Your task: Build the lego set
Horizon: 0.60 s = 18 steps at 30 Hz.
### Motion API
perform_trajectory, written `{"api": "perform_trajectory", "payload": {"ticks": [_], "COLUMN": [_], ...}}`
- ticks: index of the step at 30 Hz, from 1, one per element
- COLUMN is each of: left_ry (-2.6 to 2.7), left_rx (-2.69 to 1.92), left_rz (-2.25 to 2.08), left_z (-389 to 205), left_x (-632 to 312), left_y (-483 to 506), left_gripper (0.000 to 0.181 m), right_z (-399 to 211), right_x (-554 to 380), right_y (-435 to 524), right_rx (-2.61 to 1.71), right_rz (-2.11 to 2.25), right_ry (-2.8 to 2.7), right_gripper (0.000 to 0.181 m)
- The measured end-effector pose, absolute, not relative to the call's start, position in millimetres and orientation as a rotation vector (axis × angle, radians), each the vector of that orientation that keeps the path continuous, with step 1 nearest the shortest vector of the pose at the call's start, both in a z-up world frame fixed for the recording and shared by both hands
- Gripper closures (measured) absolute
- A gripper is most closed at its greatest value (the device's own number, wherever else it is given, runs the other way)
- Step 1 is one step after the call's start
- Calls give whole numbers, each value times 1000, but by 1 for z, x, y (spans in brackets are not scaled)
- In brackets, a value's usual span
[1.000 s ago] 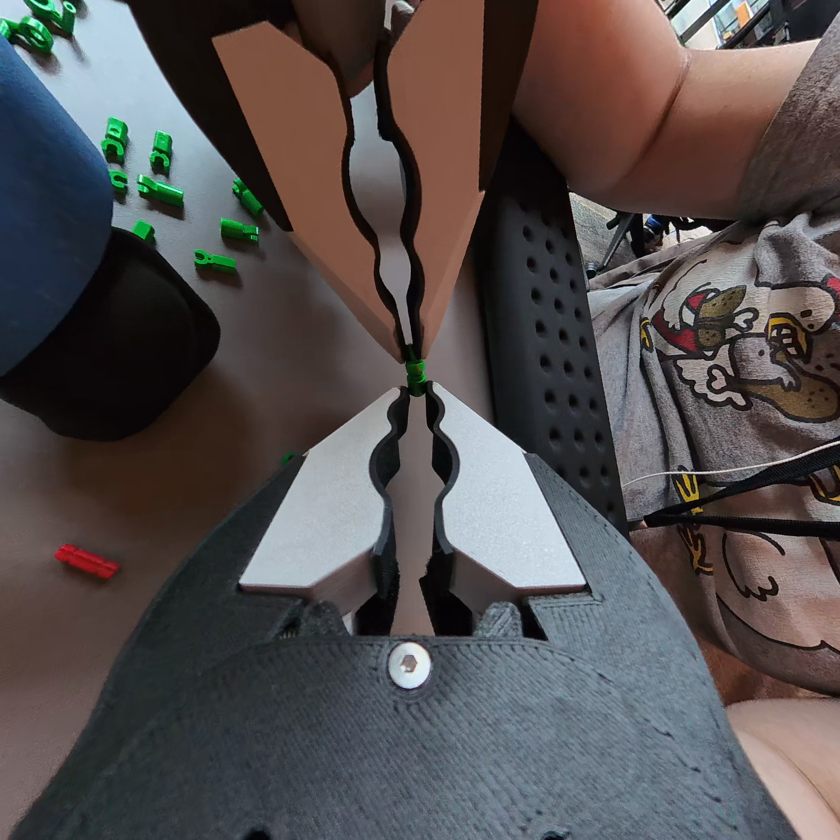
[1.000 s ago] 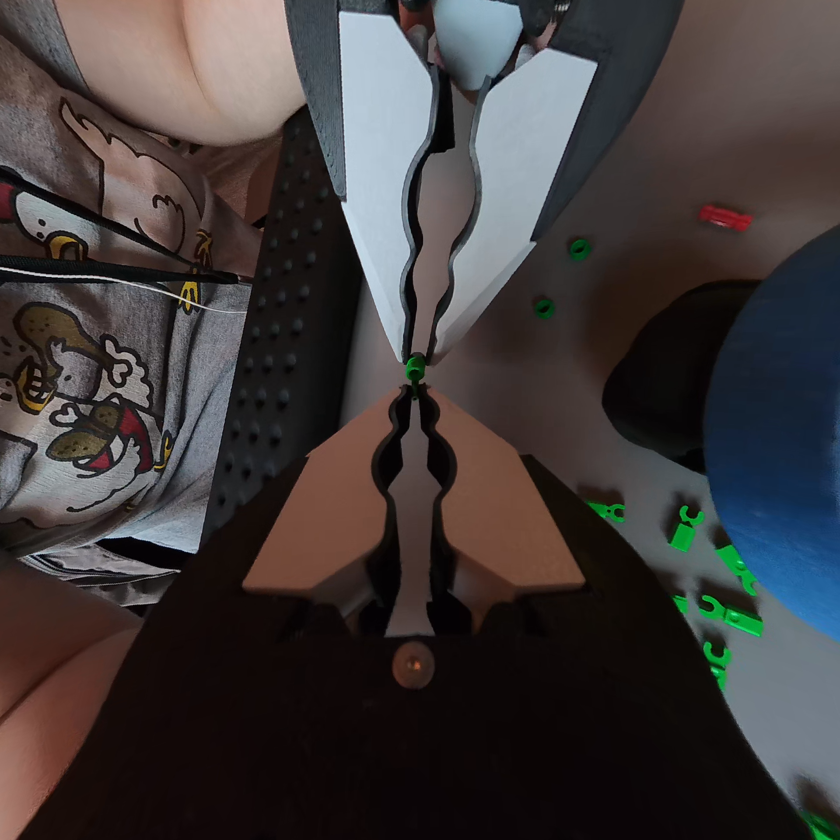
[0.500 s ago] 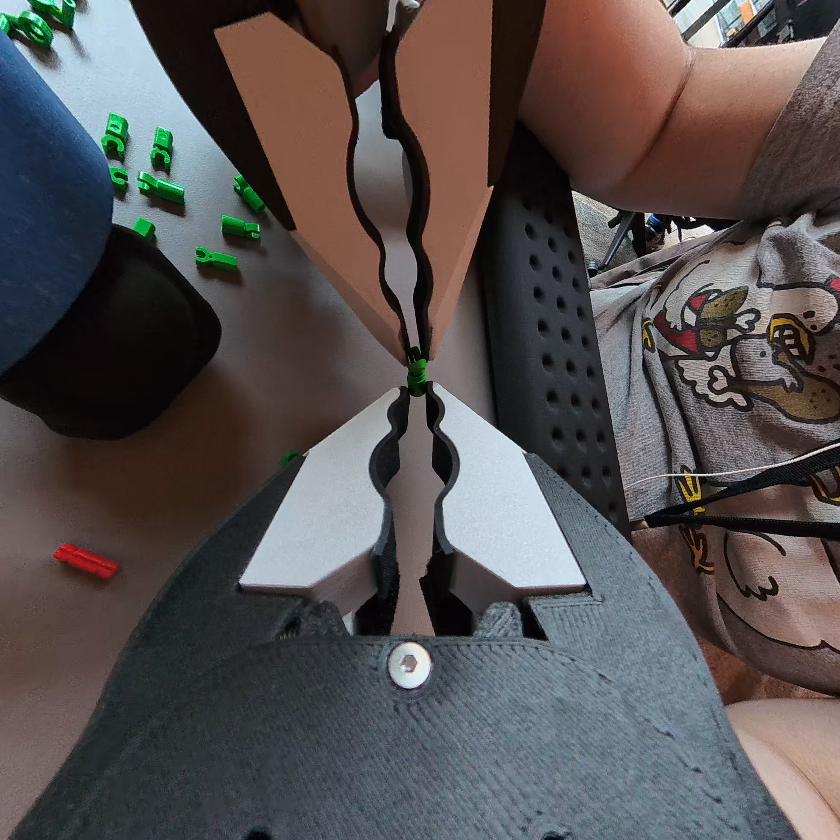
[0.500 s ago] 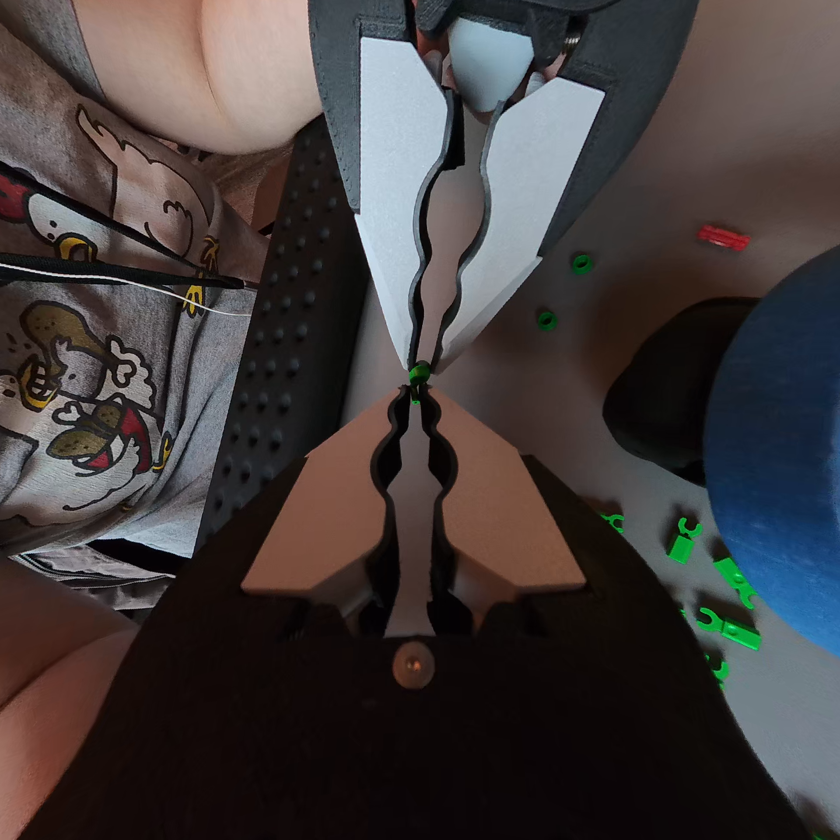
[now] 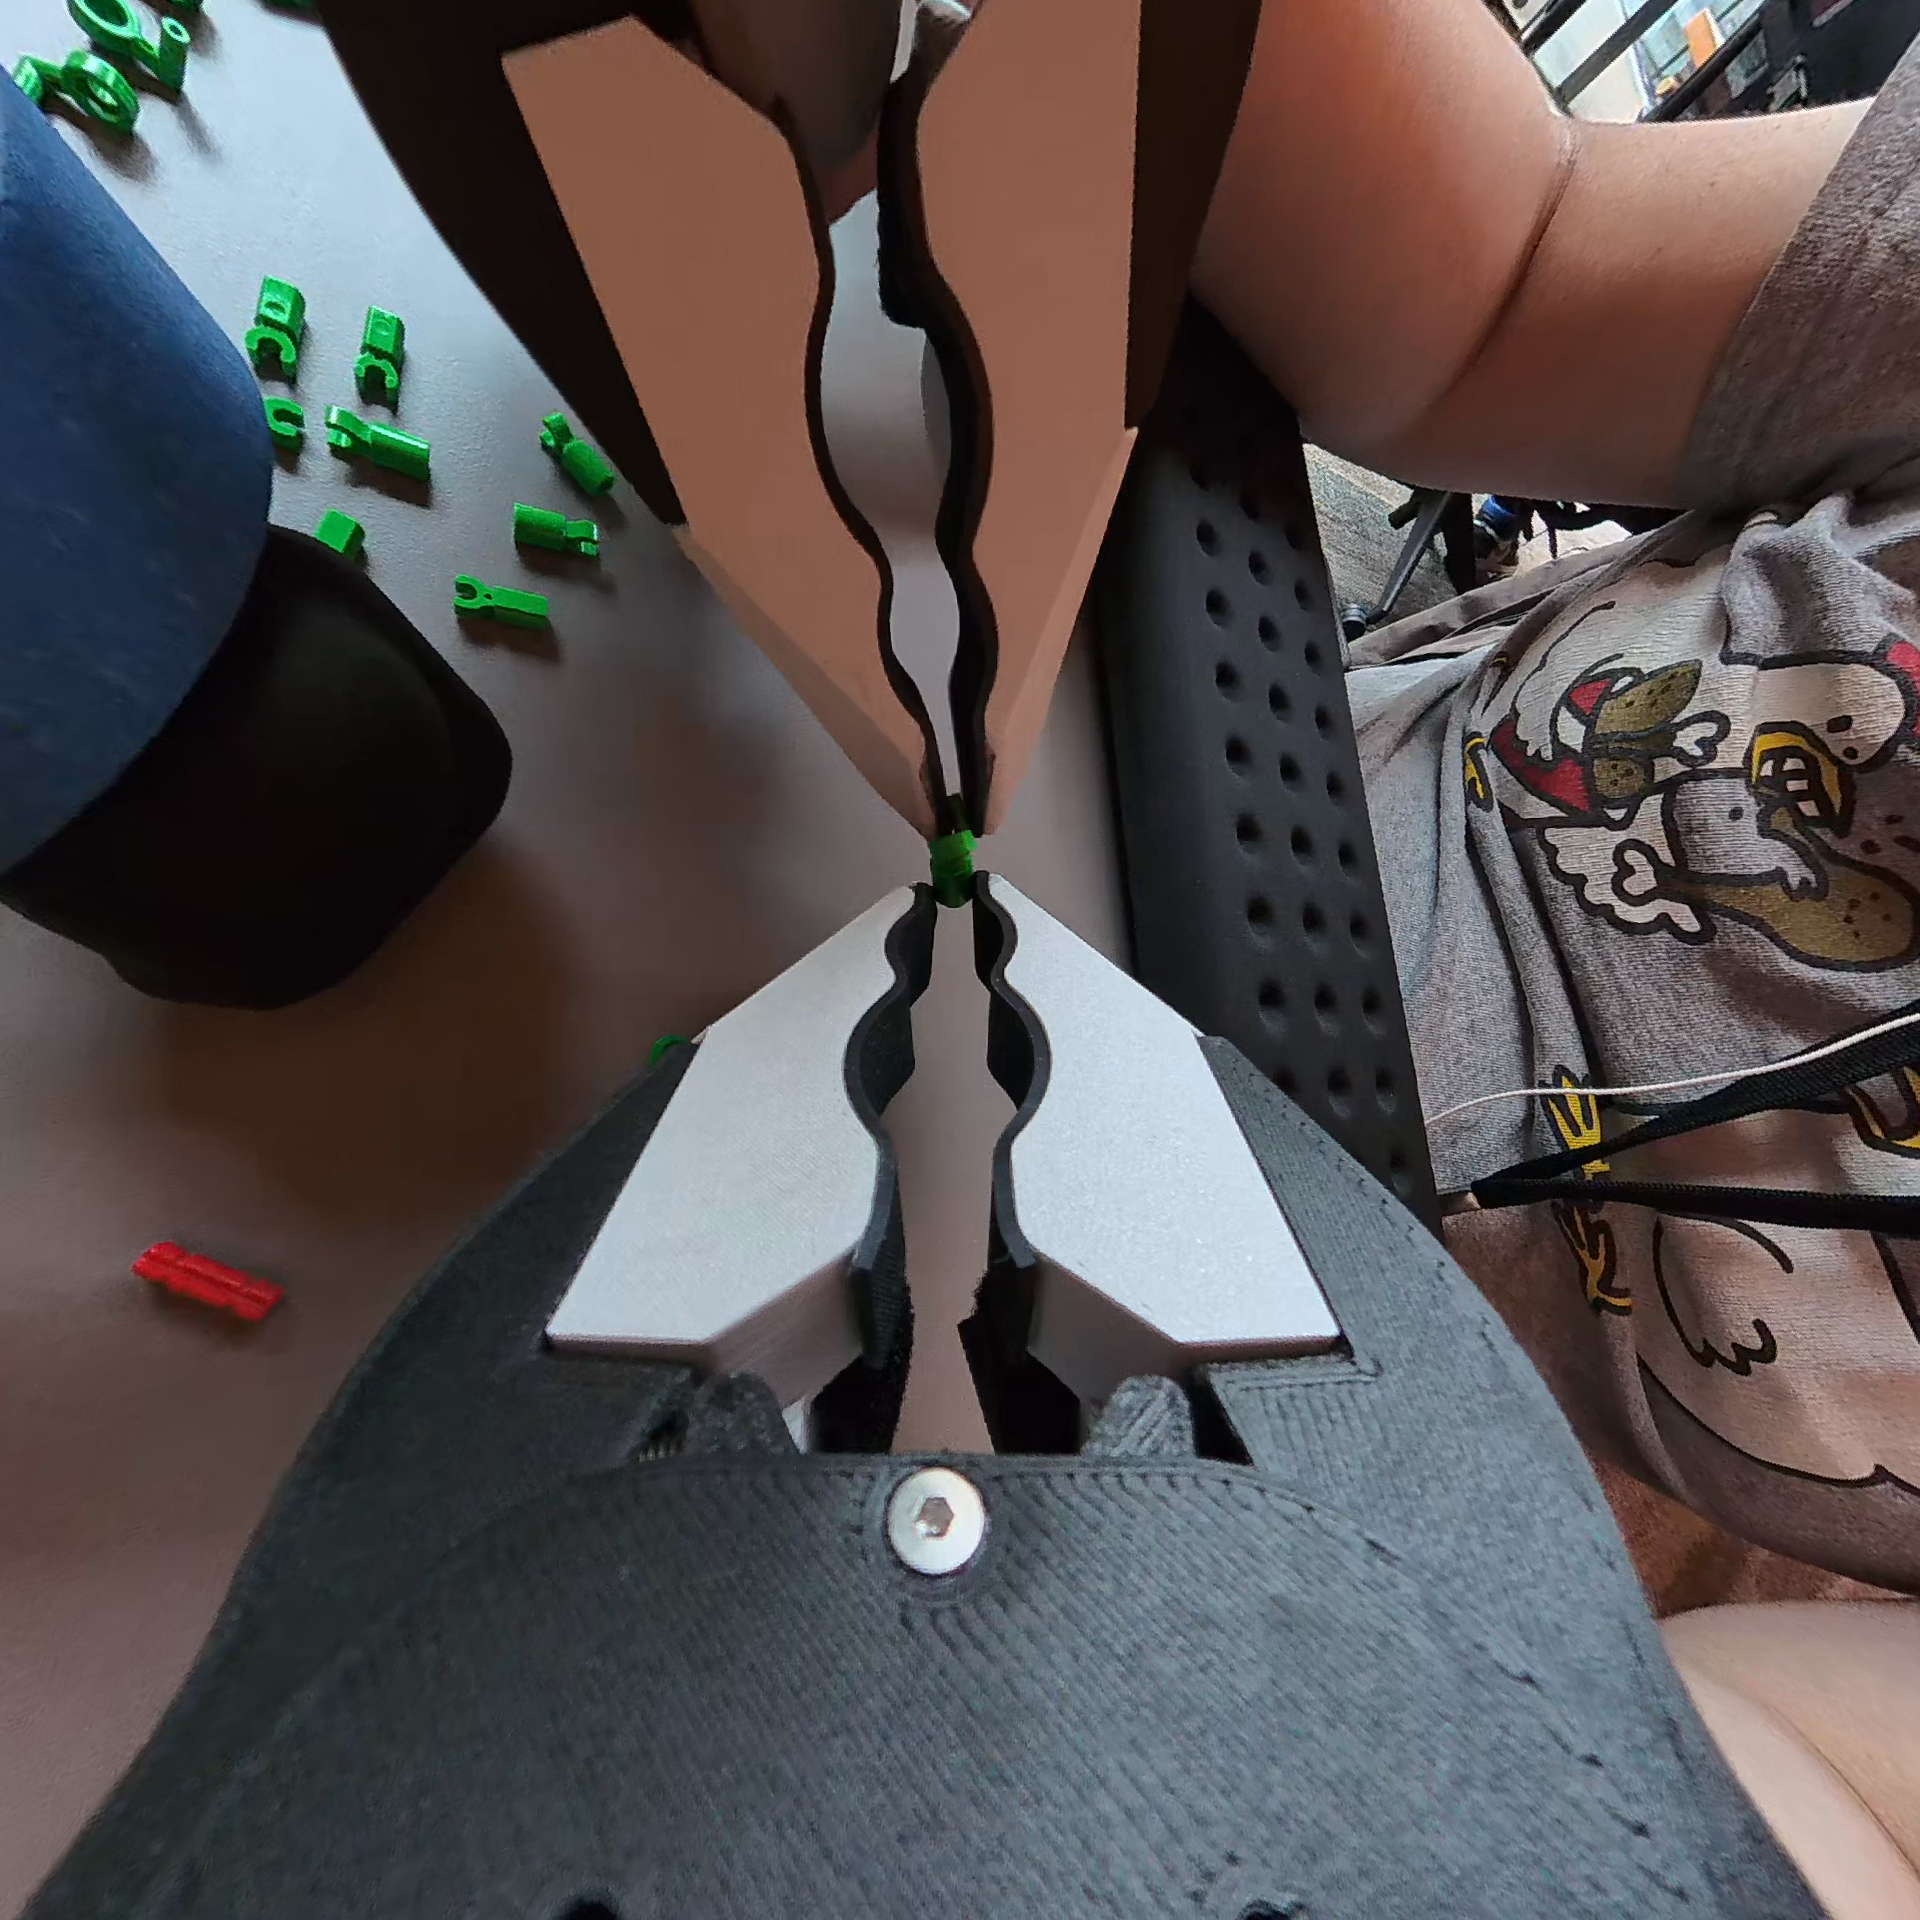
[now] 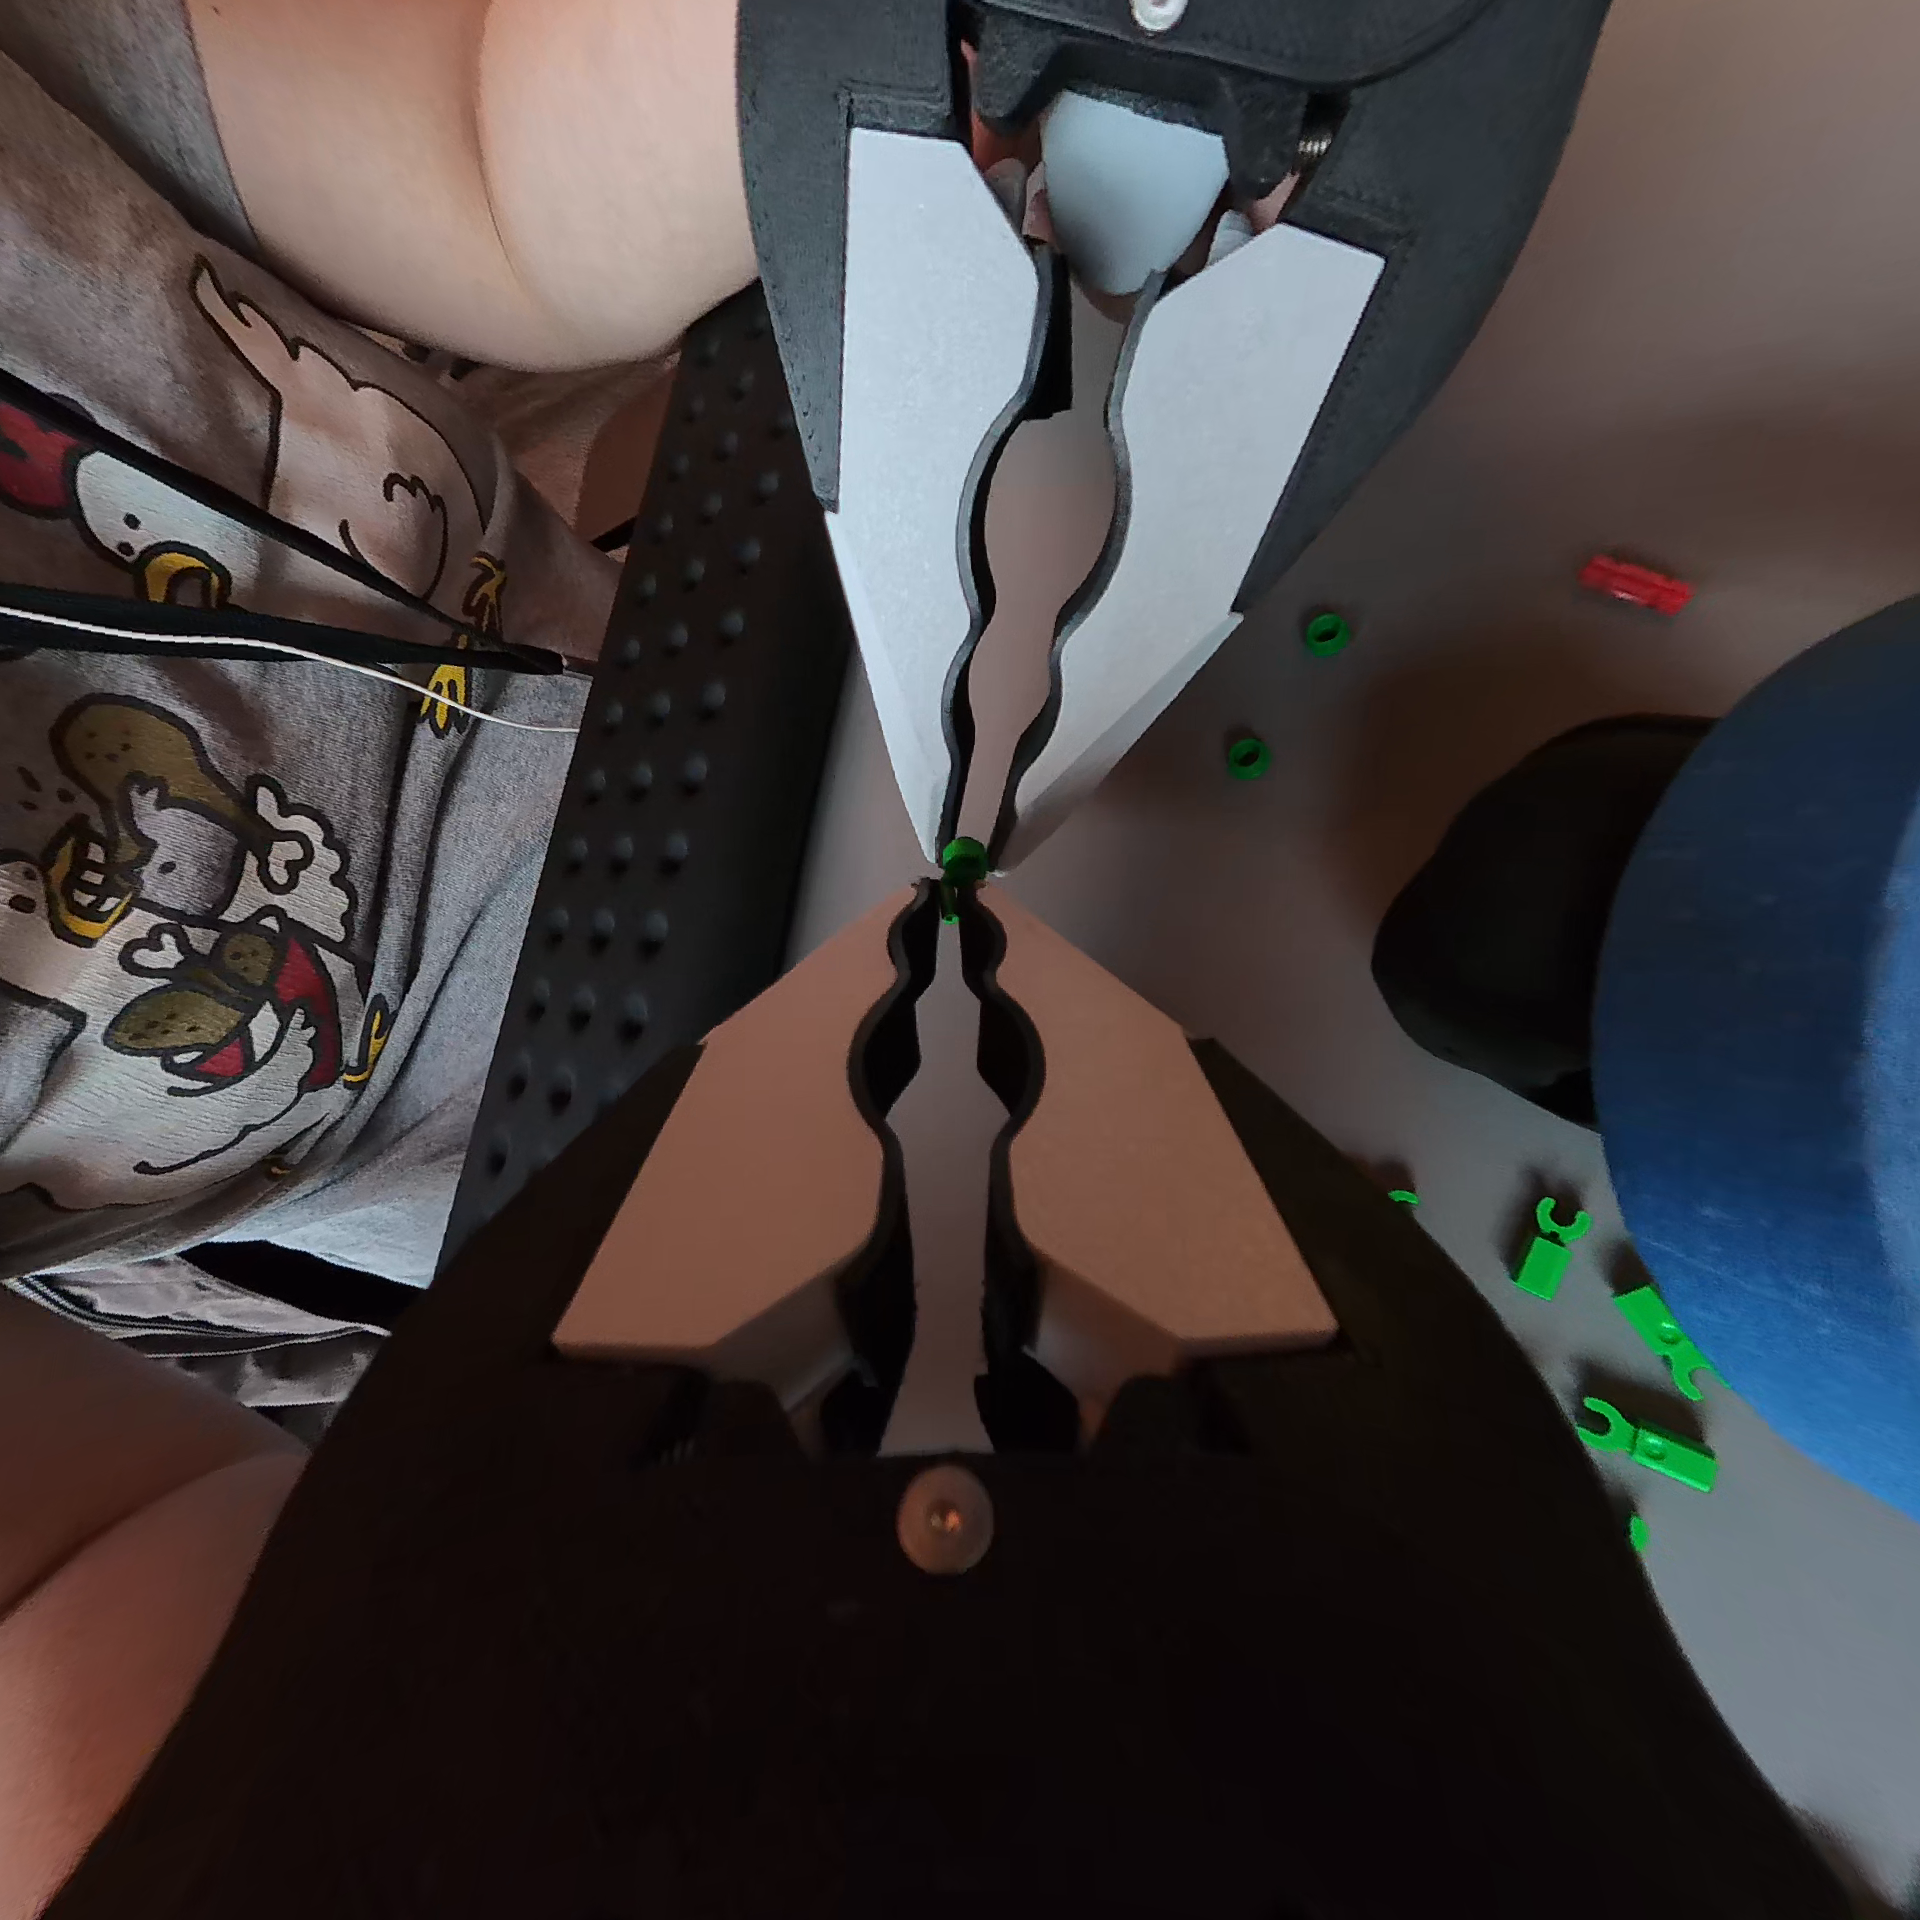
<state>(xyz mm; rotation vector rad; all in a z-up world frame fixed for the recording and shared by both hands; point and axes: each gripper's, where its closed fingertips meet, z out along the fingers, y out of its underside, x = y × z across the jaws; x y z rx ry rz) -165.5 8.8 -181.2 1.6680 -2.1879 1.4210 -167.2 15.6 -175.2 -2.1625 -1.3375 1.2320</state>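
Observation:
My left gripper (image 5: 951, 891), with grey fingers, is shut on a small green lego piece (image 5: 951, 860). My right gripper (image 6: 945, 896), with tan fingers, is shut on a thin green piece (image 6: 949, 902). The two grippers meet tip to tip above the grey table, and the two green pieces touch end to end between the tips. In the right wrist view the round green piece (image 6: 963, 855) sits in the left gripper's tips. How far the pieces are joined is hidden by the fingertips.
Loose green clip pieces (image 5: 499, 603) and a red piece (image 5: 208, 1280) lie on the table (image 5: 312, 1143). Two green rings (image 6: 1327, 634) lie beside the left gripper. A blue object on a black base (image 5: 260, 810) stands close by. A black perforated strip (image 5: 1247, 727) and the person's shirt and arms are nearby. My left and right fingertips are right by each other.
The grippers stay tip to tip on the green pieces. The two have drawn slightly closer, and more of the left gripper's body now shows in the right wrist view.

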Motion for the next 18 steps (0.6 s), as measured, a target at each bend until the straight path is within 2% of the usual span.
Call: {"api": "perform_trajectory", "payload": {"ticks": [18], "left_ry": [-2053], "left_rx": [1595], "left_rz": [1450], "left_z": [-178], "left_x": [-171], "left_y": [-2], "left_gripper": [176], "right_z": [-182], "right_x": [-166], "right_y": [1], "right_rx": [-2179], "right_rz": [894], "right_ry": [-1577], "right_gripper": [180]}}
